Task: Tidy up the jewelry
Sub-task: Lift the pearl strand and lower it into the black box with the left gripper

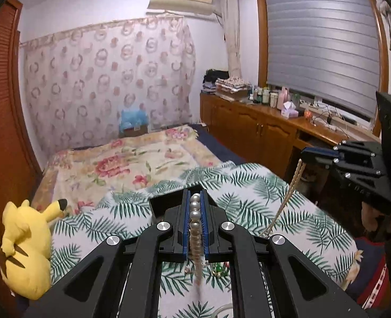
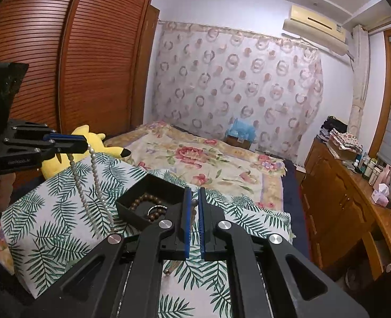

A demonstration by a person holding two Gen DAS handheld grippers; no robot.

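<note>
My left gripper (image 1: 195, 198) is shut on a pearl necklace (image 1: 195, 214), whose strands hang down to the fern-print cloth (image 1: 248, 201); it also shows in the right wrist view (image 2: 94, 175), hanging from the left gripper (image 2: 85, 141). My right gripper (image 2: 194, 193) is shut on a thin chain (image 2: 193, 212); in the left wrist view that gripper (image 1: 305, 156) holds a twisted pale chain (image 1: 288, 193) that hangs to the cloth. A black open box (image 2: 147, 201) under the right gripper holds a brown bead bracelet (image 2: 142, 201) and a ring.
A yellow plush toy (image 1: 25, 243) lies at the cloth's left edge. A floral bedspread (image 1: 131, 164) lies beyond. A wooden cabinet (image 1: 261, 127) with bottles runs along the right. A small green trinket (image 1: 219, 267) lies on the cloth below my left gripper.
</note>
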